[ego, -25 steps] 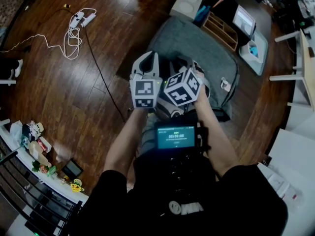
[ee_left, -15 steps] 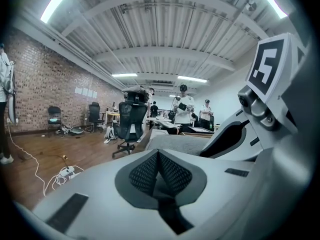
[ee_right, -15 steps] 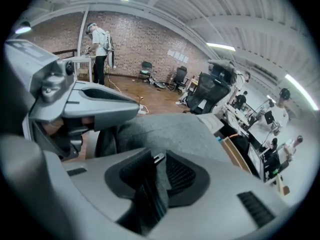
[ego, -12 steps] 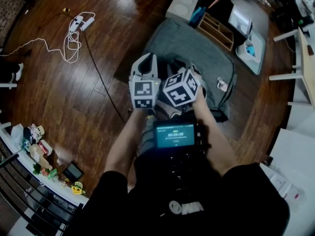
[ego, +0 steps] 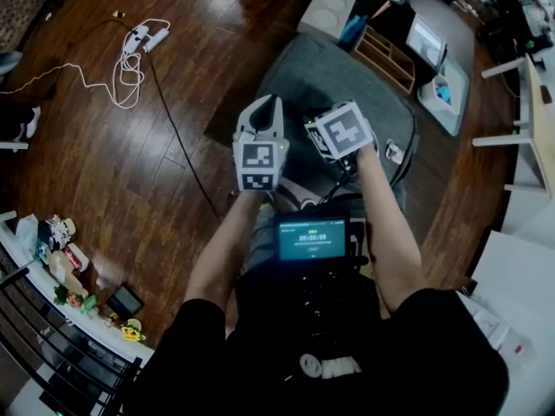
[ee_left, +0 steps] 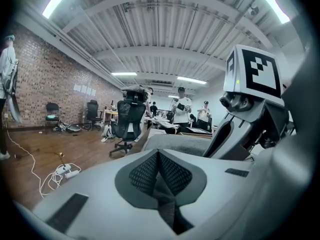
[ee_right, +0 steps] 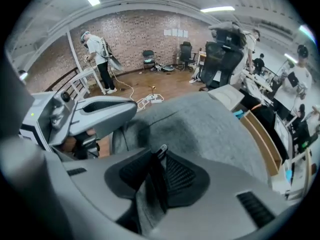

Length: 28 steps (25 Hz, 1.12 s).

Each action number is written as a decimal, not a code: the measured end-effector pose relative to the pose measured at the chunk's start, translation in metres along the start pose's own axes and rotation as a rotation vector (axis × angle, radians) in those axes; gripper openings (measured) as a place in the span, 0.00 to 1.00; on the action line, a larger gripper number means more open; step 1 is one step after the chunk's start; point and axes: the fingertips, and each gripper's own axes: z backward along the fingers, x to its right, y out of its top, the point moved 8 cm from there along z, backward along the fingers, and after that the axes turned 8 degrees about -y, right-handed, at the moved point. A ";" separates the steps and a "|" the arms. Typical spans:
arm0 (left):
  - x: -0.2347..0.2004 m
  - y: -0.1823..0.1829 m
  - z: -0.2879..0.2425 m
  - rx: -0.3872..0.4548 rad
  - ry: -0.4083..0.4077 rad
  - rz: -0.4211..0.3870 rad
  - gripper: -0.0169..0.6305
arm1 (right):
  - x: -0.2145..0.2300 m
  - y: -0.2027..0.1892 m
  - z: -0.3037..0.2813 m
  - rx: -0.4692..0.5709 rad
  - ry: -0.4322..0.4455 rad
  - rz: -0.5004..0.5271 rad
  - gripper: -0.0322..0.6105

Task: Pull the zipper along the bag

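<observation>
My left gripper (ee_left: 159, 156) has its jaws clenched on a fold of the grey bag (ego: 347, 81), with the cloth bunched between the pads. The jaws of my right gripper (ee_right: 159, 159) have just been opening a little, yet they still grasp the pull (ee_right: 161, 150). Its metal tip pokes out past the pads, with a dark strip pinched below it. The two grippers sit close together over the near end of the bag, the left pointing out almost level and the right tipped steeply down.

The bag lies on a dark wood floor (ego: 130, 163), stretching away from me. Past its far end stand a white box (ego: 328, 7) and a wooden rack (ego: 388, 55). To the left, well apart from the bag, a white cable (ego: 126, 72) loops on the boards, and a black cord (ego: 178, 133) runs down from it. A small screen (ego: 310, 239) glows on my chest. At the lower left a shelf (ego: 52, 267) holds small bright things that I cannot make out.

The room is large, with a brick wall (ee_right: 140, 36), a ribbed ceiling and strip lights (ee_left: 125, 74). An office chair (ee_left: 129, 121) stands on the floor beyond the bag. People (ee_left: 181, 109) stand at desks behind it, and one person (ee_right: 97, 54) stands by a railing.
</observation>
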 end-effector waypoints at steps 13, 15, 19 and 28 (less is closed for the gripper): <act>0.001 0.002 -0.003 0.013 -0.007 0.007 0.02 | -0.023 -0.012 -0.003 0.070 -0.110 0.507 0.12; 0.000 0.003 -0.002 0.014 -0.003 0.007 0.02 | -0.020 -0.014 -0.002 0.092 -0.114 0.452 0.06; -0.002 0.002 0.000 0.012 0.003 0.009 0.02 | -0.016 -0.015 -0.002 0.100 -0.110 0.339 0.07; -0.006 0.001 0.002 0.009 0.013 0.013 0.02 | -0.015 -0.008 0.000 0.097 -0.056 0.291 0.25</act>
